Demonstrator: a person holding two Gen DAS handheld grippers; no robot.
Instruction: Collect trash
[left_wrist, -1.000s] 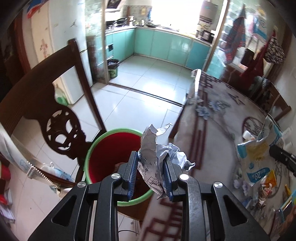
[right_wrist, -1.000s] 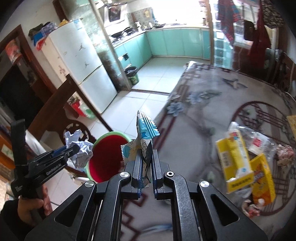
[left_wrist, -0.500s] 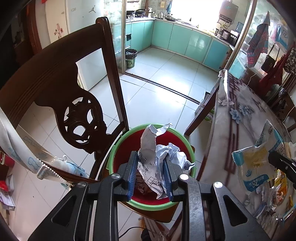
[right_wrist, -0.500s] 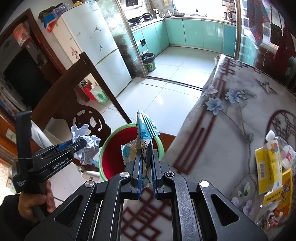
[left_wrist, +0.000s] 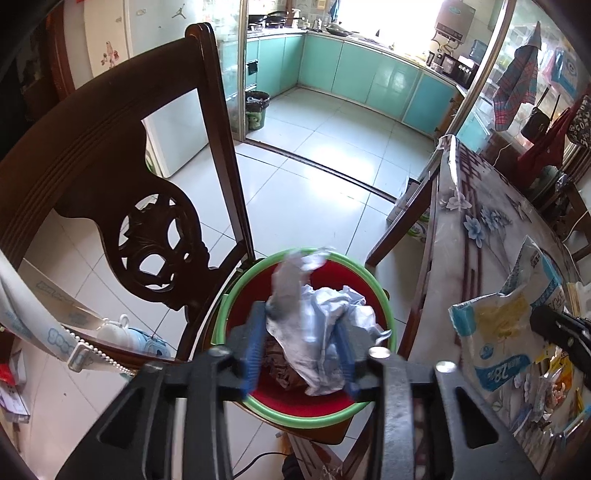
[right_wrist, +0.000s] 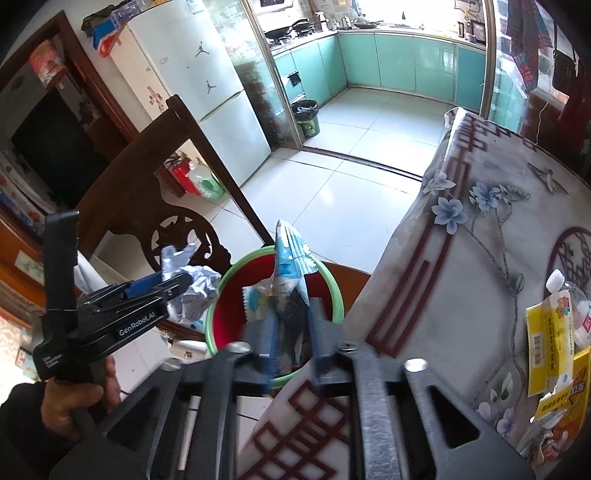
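A red bin with a green rim (left_wrist: 369, 284) (right_wrist: 334, 288) stands on a chair seat beside the table. My left gripper (left_wrist: 301, 341) is over the bin; its jaws have spread and the crumpled white paper (left_wrist: 317, 325) sits loosely between them. It also shows in the right wrist view (right_wrist: 192, 288). My right gripper (right_wrist: 290, 334) is over the bin too, jaws spread, with the blue and white wrapper (right_wrist: 290, 266) standing between them; it also shows in the left wrist view (left_wrist: 506, 321).
A dark carved wooden chair back (left_wrist: 110, 155) rises left of the bin. The table with a flowered cloth (right_wrist: 480, 258) holds several more wrappers (right_wrist: 550, 343) at the right. A tiled floor (left_wrist: 314, 177) leads to the kitchen.
Both grippers moved left from the table edge to above the bin. Both sets of jaws, shut tight on their trash before, have now spread apart.
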